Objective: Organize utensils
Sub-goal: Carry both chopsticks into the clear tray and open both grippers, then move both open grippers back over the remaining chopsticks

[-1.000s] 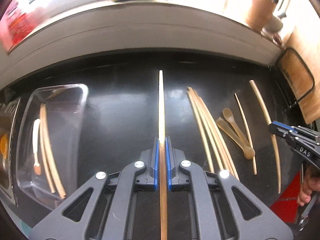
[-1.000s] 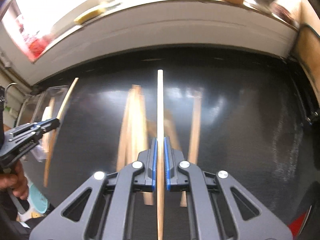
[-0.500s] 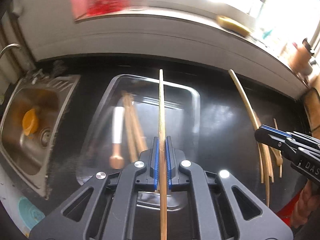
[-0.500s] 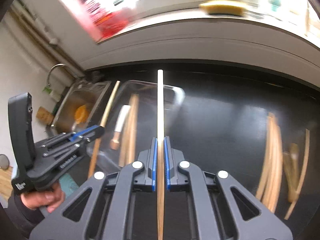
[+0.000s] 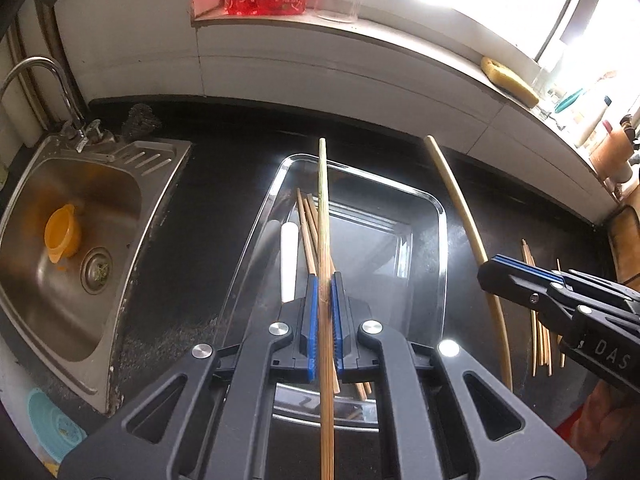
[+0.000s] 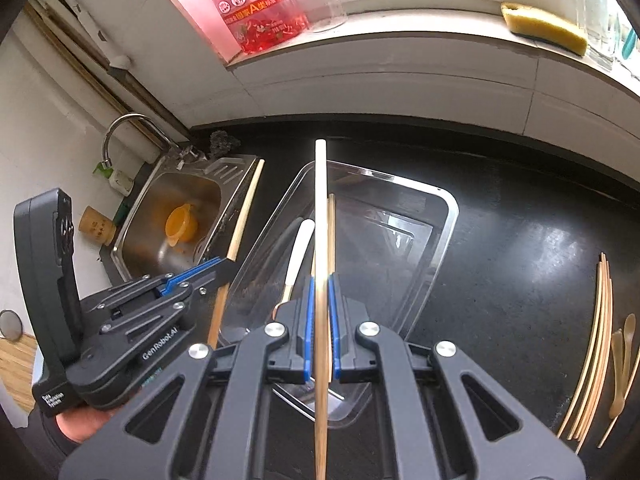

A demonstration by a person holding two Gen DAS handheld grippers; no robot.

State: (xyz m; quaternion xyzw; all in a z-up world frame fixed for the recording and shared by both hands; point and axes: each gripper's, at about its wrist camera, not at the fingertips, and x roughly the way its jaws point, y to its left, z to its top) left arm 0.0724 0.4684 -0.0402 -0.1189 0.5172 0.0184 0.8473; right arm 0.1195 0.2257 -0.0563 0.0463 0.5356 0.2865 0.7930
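Below my left tongs (image 5: 324, 320), pinching a chopstick (image 5: 325, 216), lies the tray (image 5: 442, 248), its long axis matching the stick's. From the right view, my right tongs (image 6: 321, 320) pinch another chopstick (image 6: 320, 216) above the tray's (image 6: 448, 232) left half.

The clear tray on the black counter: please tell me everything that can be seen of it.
The clear tray is a rectangular, see-through dish with rounded corners and a raised rim; whether it is glass or plastic cannot be told. It lies flat on the black counter, just right of the steel sink. Inside, along its left side, lie several wooden chopsticks and a white-handled utensil. The rest of its floor is bare. No gripper touches it.
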